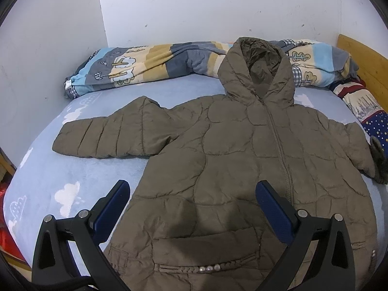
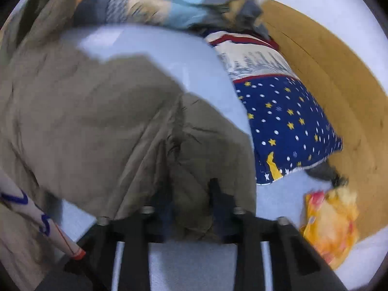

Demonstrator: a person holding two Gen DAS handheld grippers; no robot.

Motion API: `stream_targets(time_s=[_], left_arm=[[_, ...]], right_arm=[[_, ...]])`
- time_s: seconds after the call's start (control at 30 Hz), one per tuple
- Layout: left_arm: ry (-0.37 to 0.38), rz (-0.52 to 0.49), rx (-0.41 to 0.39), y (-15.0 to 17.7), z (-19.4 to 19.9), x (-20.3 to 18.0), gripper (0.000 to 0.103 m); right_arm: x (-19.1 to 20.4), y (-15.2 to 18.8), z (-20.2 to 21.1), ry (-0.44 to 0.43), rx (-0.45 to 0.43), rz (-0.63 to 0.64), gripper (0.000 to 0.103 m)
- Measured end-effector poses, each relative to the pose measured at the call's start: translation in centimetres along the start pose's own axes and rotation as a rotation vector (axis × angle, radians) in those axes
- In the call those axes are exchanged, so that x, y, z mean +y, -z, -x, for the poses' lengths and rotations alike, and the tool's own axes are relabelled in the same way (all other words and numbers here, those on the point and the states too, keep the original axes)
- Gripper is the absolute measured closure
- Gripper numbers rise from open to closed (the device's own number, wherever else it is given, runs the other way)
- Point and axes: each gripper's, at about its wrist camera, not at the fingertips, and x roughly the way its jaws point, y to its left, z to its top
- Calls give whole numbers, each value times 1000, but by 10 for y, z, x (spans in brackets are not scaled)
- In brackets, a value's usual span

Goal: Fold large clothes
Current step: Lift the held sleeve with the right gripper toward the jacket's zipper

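A brown quilted hooded jacket [image 1: 242, 157] lies face up on the light blue bed sheet [image 1: 72, 169], zipped, left sleeve [image 1: 104, 138] spread out flat. My left gripper [image 1: 192, 191] is open and empty, held above the jacket's lower left part. In the right wrist view, which is blurred, my right gripper [image 2: 194, 208] is shut on the end of the jacket's right sleeve [image 2: 189, 145] and holds it lifted off the bed. The right gripper shows dimly at the right edge of the left wrist view [image 1: 379, 162].
A rolled striped blanket [image 1: 169, 60] lies along the wall behind the hood. A star-patterned pillow [image 2: 286, 126] rests against the wooden headboard [image 2: 339, 97] at right. A yellow bag [image 2: 332, 225] lies on the bed near the headboard. A white wall [image 1: 48, 48] borders the left.
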Motion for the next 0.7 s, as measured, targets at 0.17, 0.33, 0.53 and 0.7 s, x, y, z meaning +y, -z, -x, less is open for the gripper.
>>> stream_targets(time_s=[0.17,0.33,0.53,0.7], left_arm=[[11,10,-1,1,4,5,0],[12,24,-17,1,12,11,0],[9,39,-18,1,15,20,0],[11,59,-20,2,17,31,0]], right_arm=[[-40,-29,37,-125,-44,-153,82],[-42,-81,109,-319,-137,-236,82],[13,-146,221,-520,-285,-190,82],[89,-179,283,-642,-344,-87,83]])
